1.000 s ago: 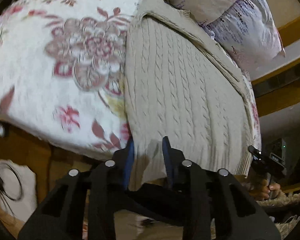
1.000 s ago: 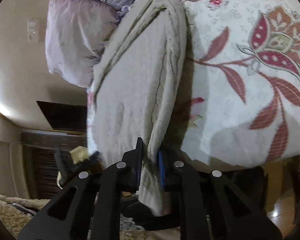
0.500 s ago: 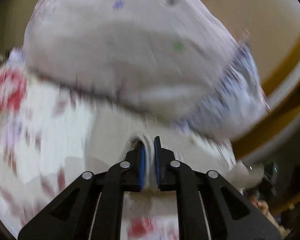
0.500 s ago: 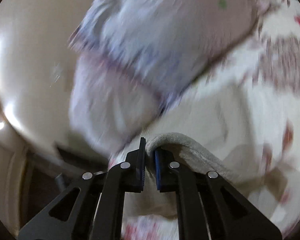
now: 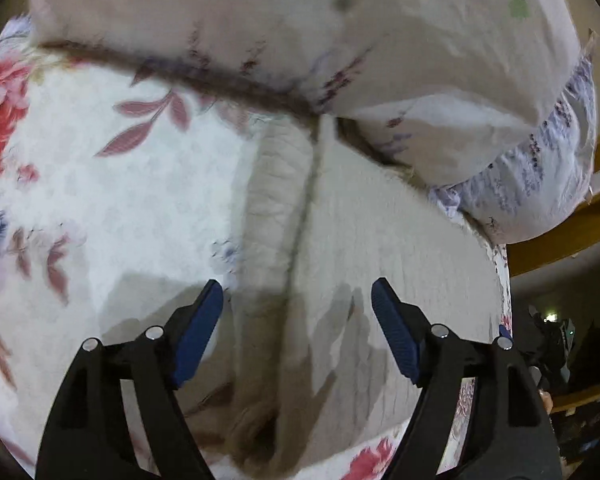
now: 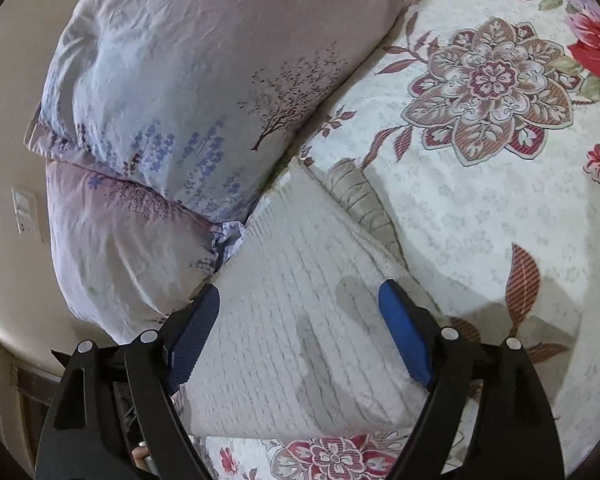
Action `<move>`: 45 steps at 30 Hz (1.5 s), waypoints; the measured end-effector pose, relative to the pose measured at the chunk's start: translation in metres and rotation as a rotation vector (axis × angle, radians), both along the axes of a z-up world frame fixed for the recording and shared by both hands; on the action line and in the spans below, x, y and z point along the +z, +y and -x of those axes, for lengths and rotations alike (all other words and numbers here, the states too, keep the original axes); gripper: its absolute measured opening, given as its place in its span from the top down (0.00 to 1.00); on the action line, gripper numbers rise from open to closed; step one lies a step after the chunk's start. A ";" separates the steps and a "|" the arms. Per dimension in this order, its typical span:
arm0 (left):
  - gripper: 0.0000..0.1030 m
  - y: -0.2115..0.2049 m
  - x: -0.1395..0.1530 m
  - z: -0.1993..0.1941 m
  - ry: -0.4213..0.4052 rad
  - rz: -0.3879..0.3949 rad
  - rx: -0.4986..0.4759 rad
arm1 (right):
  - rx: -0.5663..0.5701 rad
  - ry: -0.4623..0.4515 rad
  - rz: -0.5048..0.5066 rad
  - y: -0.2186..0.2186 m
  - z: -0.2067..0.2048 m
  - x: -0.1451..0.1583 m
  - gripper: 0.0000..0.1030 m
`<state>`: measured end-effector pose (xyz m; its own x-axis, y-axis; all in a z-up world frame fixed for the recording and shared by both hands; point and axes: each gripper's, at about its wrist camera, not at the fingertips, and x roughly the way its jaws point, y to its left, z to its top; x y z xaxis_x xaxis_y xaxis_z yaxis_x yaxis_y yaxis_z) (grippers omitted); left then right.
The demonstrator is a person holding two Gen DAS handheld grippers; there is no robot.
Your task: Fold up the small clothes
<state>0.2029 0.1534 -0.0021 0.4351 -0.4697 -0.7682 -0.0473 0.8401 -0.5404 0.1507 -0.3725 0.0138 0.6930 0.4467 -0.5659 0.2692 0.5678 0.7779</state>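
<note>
A beige cable-knit sweater lies folded on the floral bedspread, its far end against the pillows. My left gripper is open and empty just above the sweater's near part. In the right wrist view the same sweater lies flat, with a ribbed part sticking out from under its upper layer. My right gripper is open and empty, its jaws standing wide on either side of the sweater.
Two pale lilac pillows with tree and flower prints lie stacked at the head of the bed; they also show in the left wrist view. A wall with a switch plate is at the left. The bedspread stretches to the right.
Both grippers carried the sweater's lower edge toward the pillows, folding it over. Both have since opened and let the sweater go; it now lies folded.
</note>
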 end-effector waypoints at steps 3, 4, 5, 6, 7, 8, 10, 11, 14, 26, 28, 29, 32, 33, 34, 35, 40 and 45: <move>0.67 -0.004 -0.007 -0.010 0.017 0.099 0.063 | 0.034 0.004 -0.011 0.003 -0.005 0.001 0.19; 0.77 -0.003 -0.011 -0.011 0.034 0.165 0.075 | 0.042 0.004 -0.011 0.002 -0.004 0.001 0.19; 0.77 -0.002 -0.013 -0.009 0.048 0.245 0.100 | 0.047 0.003 -0.010 0.001 -0.004 0.002 0.19; 0.78 -0.005 -0.009 -0.006 0.031 0.277 0.106 | 0.052 0.002 -0.011 -0.003 -0.002 0.002 0.19; 0.79 -0.008 -0.003 -0.004 0.014 0.307 0.100 | 0.051 0.001 -0.014 -0.007 0.000 0.003 0.19; 0.80 -0.020 0.011 0.000 -0.022 0.353 0.082 | 0.046 0.001 -0.013 -0.011 0.002 0.004 0.19; 0.80 -0.048 0.037 0.003 -0.083 0.404 0.026 | 0.026 -0.007 -0.002 -0.025 0.009 0.009 0.19; 0.80 -0.075 0.053 0.002 -0.119 0.456 -0.026 | 0.017 -0.014 0.002 -0.031 0.012 0.012 0.19; 0.81 -0.162 0.078 -0.015 -0.156 0.598 -0.156 | -0.017 -0.043 0.023 -0.054 0.022 0.024 0.19; 0.26 -0.227 0.055 -0.017 -0.099 0.234 -0.217 | 0.091 0.079 -0.066 -0.086 -0.015 0.004 0.04; 0.26 -0.218 0.034 -0.013 -0.016 0.141 -0.226 | 0.138 0.141 -0.076 -0.078 -0.028 -0.009 0.04; 0.25 -0.220 0.022 -0.011 0.027 0.100 -0.242 | 0.157 0.153 -0.082 -0.074 -0.032 -0.013 0.04; 0.20 -0.238 0.002 -0.007 0.061 0.013 -0.285 | 0.221 0.179 -0.072 -0.056 -0.042 -0.022 0.11; 0.17 -0.243 -0.005 -0.005 0.056 0.008 -0.291 | 0.256 0.177 -0.051 -0.044 -0.044 -0.024 0.35; 0.17 -0.246 -0.008 -0.003 0.038 0.019 -0.291 | 0.270 0.181 -0.029 -0.037 -0.044 -0.024 0.57; 0.25 -0.251 -0.009 -0.003 0.009 0.027 -0.297 | 0.263 0.168 -0.007 -0.033 -0.043 -0.022 0.58; 0.65 -0.221 0.008 0.003 -0.037 0.184 -0.316 | 0.275 0.049 0.006 -0.007 -0.027 0.011 0.69; 0.52 -0.157 0.038 0.030 -0.152 -0.001 -0.282 | 0.369 0.062 0.126 0.046 -0.024 0.023 0.59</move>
<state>0.1728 -0.0034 0.0364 0.3973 -0.5877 -0.7049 0.2687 0.8089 -0.5229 0.1748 -0.3267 0.0363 0.4616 0.5838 -0.6680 0.0737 0.7252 0.6846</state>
